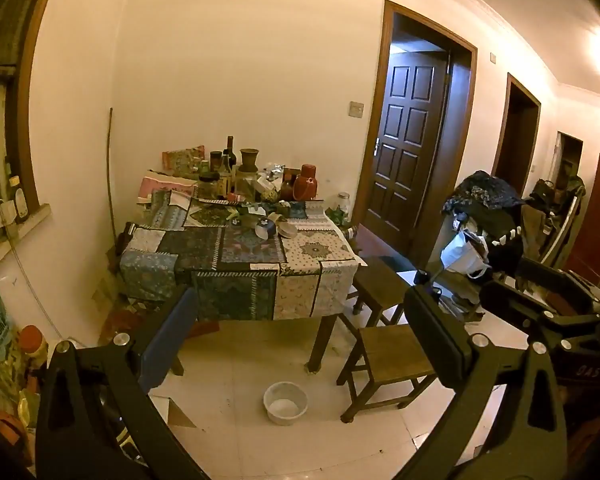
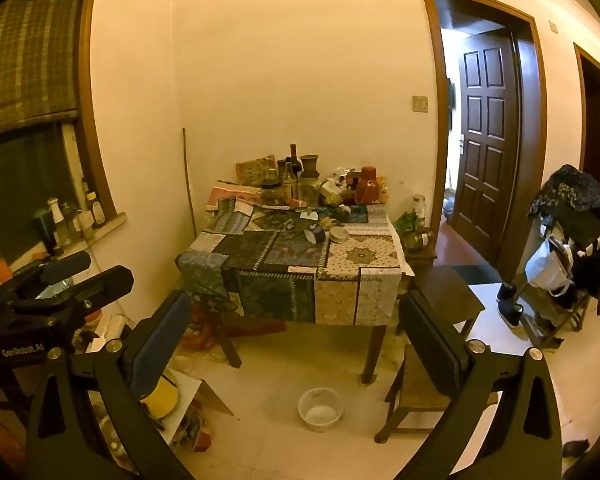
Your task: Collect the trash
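Observation:
A table (image 1: 236, 276) (image 2: 300, 280) with a patchwork cloth stands against the far wall. Loose items lie near its middle: a tipped dark cup (image 1: 265, 227) (image 2: 315, 233) and a pale round lid or tape roll (image 1: 287, 229) (image 2: 339, 234). A white plastic bin (image 1: 285, 402) (image 2: 320, 409) stands on the floor in front of the table. My left gripper (image 1: 300, 320) is open and empty, well short of the table. My right gripper (image 2: 296, 328) is open and empty too, and shows at the right edge of the left wrist view (image 1: 540, 300).
Bottles, jars and a red jug (image 1: 305, 188) (image 2: 367, 190) crowd the table's back. Wooden stools (image 1: 392, 360) (image 2: 420, 392) stand at its right front. A rack with clothes and a white bag (image 2: 548, 268) stands right. Clutter lies on the floor at left. An open door (image 2: 484, 152) is behind.

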Available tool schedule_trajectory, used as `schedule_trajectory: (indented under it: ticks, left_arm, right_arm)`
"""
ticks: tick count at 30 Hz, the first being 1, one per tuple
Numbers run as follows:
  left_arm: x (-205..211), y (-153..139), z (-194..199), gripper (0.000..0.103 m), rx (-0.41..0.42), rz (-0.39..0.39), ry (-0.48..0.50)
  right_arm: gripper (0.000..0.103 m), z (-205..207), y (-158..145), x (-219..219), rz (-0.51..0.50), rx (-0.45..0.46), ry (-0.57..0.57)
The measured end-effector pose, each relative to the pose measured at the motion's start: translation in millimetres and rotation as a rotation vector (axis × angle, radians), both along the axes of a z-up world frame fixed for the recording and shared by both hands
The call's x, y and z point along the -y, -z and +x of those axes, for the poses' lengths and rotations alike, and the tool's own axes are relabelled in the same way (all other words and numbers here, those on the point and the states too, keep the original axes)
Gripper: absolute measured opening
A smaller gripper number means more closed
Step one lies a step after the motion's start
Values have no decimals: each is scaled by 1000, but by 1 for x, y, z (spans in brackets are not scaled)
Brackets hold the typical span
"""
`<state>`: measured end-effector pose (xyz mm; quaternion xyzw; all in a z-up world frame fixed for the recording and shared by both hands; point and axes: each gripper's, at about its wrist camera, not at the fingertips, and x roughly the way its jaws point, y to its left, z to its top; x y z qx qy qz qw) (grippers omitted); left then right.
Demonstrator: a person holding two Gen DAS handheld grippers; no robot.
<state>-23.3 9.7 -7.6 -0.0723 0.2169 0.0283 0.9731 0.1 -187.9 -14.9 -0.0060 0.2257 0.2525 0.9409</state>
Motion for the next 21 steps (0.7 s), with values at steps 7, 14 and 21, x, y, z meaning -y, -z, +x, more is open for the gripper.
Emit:
schedule_trajectory:
  ticks: [7, 14, 21]
  left_arm:
    - [4, 4, -3, 103, -2, 0, 1]
    - [6, 3, 0, 103, -3, -1, 1]
    - [9, 4, 2, 103, 0, 2, 4]
  right_arm:
    - [103, 0, 1, 0, -3, -4, 1]
    - [103, -1, -2, 5, -9, -15, -5]
    - [103, 2, 3, -1, -11, -21, -6]
